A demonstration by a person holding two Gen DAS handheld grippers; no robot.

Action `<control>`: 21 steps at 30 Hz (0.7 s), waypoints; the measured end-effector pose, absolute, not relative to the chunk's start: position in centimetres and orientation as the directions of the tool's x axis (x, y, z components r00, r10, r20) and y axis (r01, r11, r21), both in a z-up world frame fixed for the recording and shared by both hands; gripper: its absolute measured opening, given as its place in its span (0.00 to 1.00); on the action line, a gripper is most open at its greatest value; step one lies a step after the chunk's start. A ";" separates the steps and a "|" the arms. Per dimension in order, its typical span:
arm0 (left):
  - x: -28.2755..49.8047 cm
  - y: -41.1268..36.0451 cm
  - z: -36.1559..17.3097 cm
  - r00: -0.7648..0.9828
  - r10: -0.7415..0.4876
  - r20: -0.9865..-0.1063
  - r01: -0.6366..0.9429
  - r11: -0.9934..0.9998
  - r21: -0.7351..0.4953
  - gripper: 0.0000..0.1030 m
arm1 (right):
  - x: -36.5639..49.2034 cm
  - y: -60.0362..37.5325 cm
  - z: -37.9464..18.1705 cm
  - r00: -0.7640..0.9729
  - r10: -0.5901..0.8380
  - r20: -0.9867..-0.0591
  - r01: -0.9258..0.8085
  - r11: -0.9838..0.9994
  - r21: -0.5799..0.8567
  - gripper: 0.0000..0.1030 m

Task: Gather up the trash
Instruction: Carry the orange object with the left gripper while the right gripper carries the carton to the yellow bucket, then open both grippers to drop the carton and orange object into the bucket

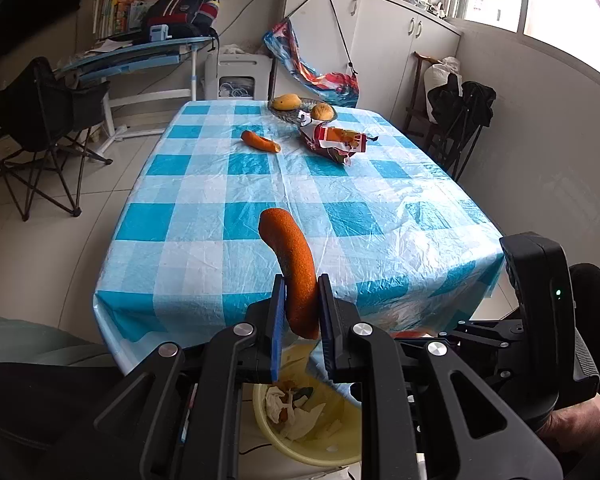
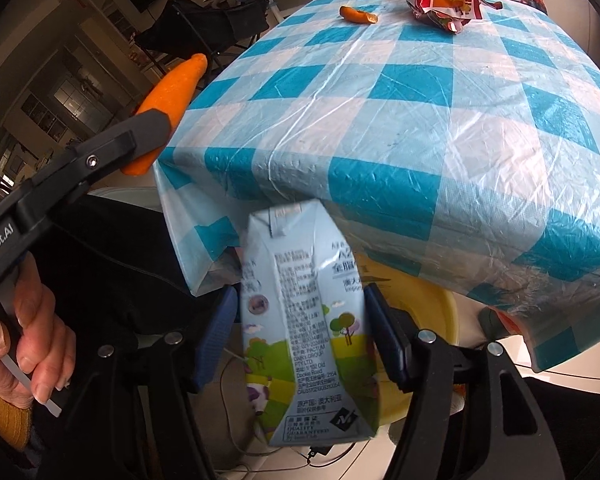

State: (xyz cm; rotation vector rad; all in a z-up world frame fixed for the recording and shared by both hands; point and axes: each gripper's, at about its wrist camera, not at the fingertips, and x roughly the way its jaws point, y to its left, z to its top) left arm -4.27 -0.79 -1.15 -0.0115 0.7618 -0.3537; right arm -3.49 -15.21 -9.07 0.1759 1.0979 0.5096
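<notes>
L gripper (image 1: 298, 300) is clamped on a curved orange peel piece (image 1: 290, 264) above a yellow bin (image 1: 332, 452), partly hidden by the tool, w/ crumpled paper and scraps inside. R gripper (image 2: 300, 316) straddles a milk carton (image 2: 306, 328); pad contact is unclear, and the carton's lower end is blurred. Farther off on the checked tablecloth (image 1: 260, 200): another peel piece (image 1: 260, 141), a torn wrapper (image 1: 334, 142), and a fruit bowl (image 1: 288, 114), part-hidden.

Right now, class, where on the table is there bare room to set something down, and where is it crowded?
Free: the whole near half of the tablecloth, from the front edge to the carrot piece. Crowded: the far end, where the wrapper lies against the fruit plate.
</notes>
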 end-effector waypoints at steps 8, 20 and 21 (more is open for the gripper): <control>-4.5 -1.5 -1.8 0.638 -0.314 -0.703 0.336 0.935 -0.112 0.15 | -3.9 -17.5 -7.8 0.434 0.475 -0.766 -0.254 0.880 0.402 0.65; -5.7 -5.0 -5.1 0.457 -0.294 -0.840 0.480 0.876 -0.046 0.17 | -3.8 -19.7 -5.0 0.583 0.462 -0.668 -0.224 0.882 0.414 0.68; -5.7 -4.8 -4.9 0.460 -0.306 -0.834 0.477 0.877 -0.059 0.17 | -3.6 -19.8 -4.8 0.587 0.462 -0.665 -0.226 0.882 0.413 0.69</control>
